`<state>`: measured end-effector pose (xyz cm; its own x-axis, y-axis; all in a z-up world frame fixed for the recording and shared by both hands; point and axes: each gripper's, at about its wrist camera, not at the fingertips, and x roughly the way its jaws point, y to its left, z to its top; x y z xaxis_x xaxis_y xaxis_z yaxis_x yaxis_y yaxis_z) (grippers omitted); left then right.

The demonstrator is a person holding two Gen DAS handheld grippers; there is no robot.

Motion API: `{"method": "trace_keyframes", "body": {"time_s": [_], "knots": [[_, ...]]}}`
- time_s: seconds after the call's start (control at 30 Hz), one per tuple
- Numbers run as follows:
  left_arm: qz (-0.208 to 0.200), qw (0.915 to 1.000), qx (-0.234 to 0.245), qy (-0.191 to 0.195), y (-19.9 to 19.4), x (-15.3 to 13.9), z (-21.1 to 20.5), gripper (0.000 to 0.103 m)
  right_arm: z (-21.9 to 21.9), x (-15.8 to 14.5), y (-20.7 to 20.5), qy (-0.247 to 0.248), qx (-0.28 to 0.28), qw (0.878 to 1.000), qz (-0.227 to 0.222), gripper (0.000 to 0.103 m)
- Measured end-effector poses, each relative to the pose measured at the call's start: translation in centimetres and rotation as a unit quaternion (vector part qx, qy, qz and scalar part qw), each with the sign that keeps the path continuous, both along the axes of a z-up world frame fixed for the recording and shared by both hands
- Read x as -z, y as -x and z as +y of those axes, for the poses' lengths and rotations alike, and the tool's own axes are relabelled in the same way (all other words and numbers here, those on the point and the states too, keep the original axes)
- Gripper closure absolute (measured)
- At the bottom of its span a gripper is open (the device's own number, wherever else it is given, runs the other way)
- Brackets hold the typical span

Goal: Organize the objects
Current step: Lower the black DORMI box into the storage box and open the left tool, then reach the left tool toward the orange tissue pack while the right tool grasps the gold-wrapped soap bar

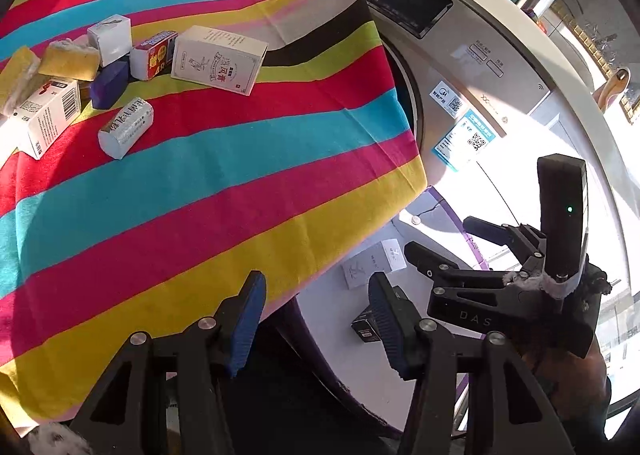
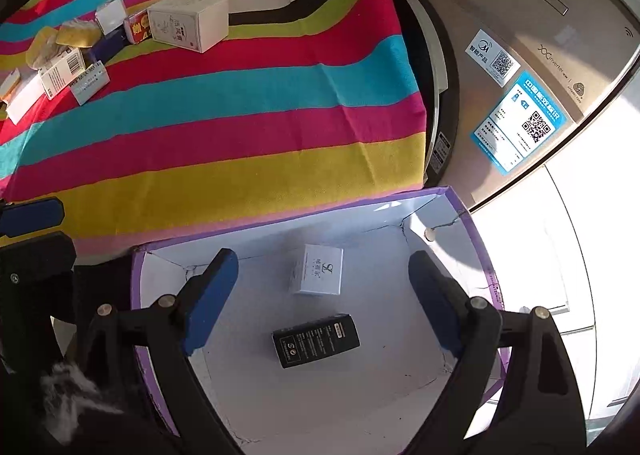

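Note:
A purple-rimmed white box (image 2: 404, 387) stands beside the striped table. In it lie a small white carton (image 2: 318, 270) and a black carton (image 2: 316, 339). My right gripper (image 2: 320, 303) hangs open and empty over the box, the black carton between and below its fingers. My left gripper (image 1: 316, 319) is open and empty at the table's near edge. Several small boxes cluster at the far left of the cloth: a large white box (image 1: 218, 59), a red-and-white box (image 1: 154, 54), a blue block (image 1: 109, 85), a silver-wrapped packet (image 1: 126, 127), yellow sponges (image 1: 70, 61).
A striped cloth (image 1: 200, 183) covers the table. A washing machine (image 1: 472, 67) stands right behind the table and box. The right gripper's body (image 1: 512, 295) shows at the right of the left wrist view, over the box.

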<state>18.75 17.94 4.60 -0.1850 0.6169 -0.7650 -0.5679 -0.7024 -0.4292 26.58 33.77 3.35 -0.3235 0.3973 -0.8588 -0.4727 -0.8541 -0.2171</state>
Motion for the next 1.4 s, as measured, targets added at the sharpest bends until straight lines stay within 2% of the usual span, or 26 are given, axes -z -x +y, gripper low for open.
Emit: {"method": "trace_keyframes", "body": {"time_s": [0.3,0.6,0.77,0.97,1.4], "knots": [[0.006,0.997,-0.077,-0.004,2.2,-0.5,-5.9,0.048,-2.3,-0.2,2.1,0.018,-0.028,0.999,0.016,0.012],[0.003,0.9847,-0.174,-0.007,5.0,-0.2,-13.6,0.048,-6.3,-0.8,6.2,0.053,-0.085,0.993,0.057,0.012],[-0.002,0.9758,-0.218,-0.01,6.0,0.1,-17.2,0.047,-8.7,-1.5,9.9,0.061,-0.136,0.985,0.081,0.011],[-0.007,0.9659,-0.258,-0.017,6.7,0.3,-20.1,0.047,-10.9,-1.6,14.6,0.065,-0.211,0.97,0.099,0.011],[-0.002,0.9541,-0.299,-0.021,8.2,0.3,-23.6,0.047,-12.8,-0.2,20.9,0.036,-0.33,0.94,0.082,0.011]]}}
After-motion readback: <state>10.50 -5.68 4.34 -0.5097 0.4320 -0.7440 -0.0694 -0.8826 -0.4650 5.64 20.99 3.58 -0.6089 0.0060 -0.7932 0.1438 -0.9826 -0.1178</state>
